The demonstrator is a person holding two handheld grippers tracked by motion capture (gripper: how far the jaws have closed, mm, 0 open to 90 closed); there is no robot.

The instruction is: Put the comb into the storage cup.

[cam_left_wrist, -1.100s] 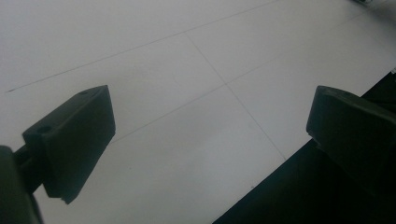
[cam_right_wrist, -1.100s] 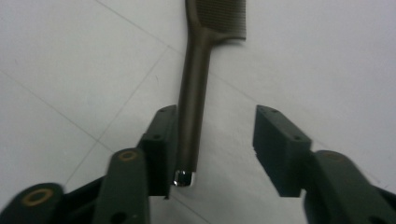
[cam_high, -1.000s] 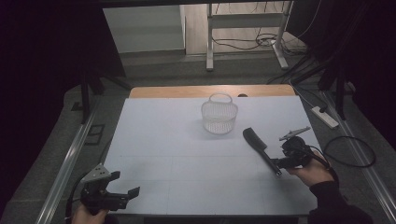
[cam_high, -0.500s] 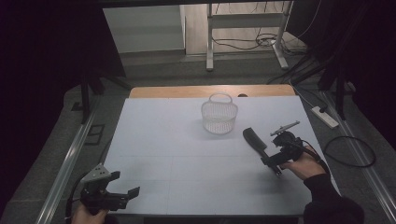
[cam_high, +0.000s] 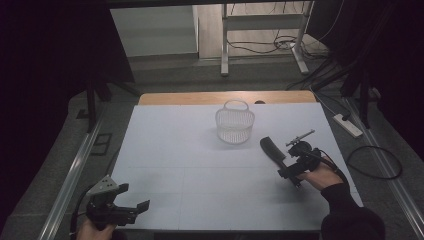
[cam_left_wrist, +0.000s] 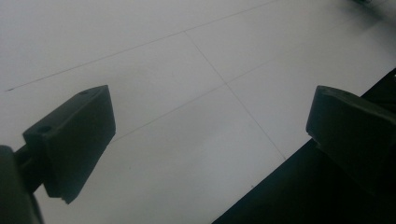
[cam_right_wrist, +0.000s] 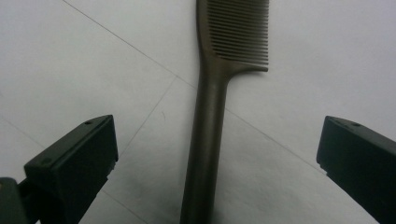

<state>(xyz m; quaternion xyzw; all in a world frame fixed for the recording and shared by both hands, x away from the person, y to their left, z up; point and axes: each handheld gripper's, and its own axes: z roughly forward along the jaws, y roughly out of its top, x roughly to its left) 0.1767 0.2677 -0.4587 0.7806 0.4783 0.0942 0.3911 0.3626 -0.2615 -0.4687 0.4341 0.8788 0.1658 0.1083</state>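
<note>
The right claw [cam_right_wrist: 215, 168] has just been opening and is being held wide astride the handle of the dark plastic comb [cam_right_wrist: 219, 93], which is lying flat on the white worktop [cam_high: 190, 160] near the white mesh basket [cam_high: 235, 125], so a lengthwise pinch is being allowed for. The left claw [cam_left_wrist: 205, 140] is being kept wide and empty over the worktop's near edge, out of the way.

On the table [cam_high: 190, 150]: 1 comb [cam_high: 272, 150], 1 wire basket [cam_high: 234, 124] near the far edge. 2 grippers: left [cam_high: 131, 207], right [cam_high: 289, 172]. Approx. 1 power strip [cam_high: 348, 125] on the floor, dim.

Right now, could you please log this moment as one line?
right gripper: open, jaws just opened, astride comb handle, no contact | left gripper: open, idle | comb: flat on table | basket: upright
</note>
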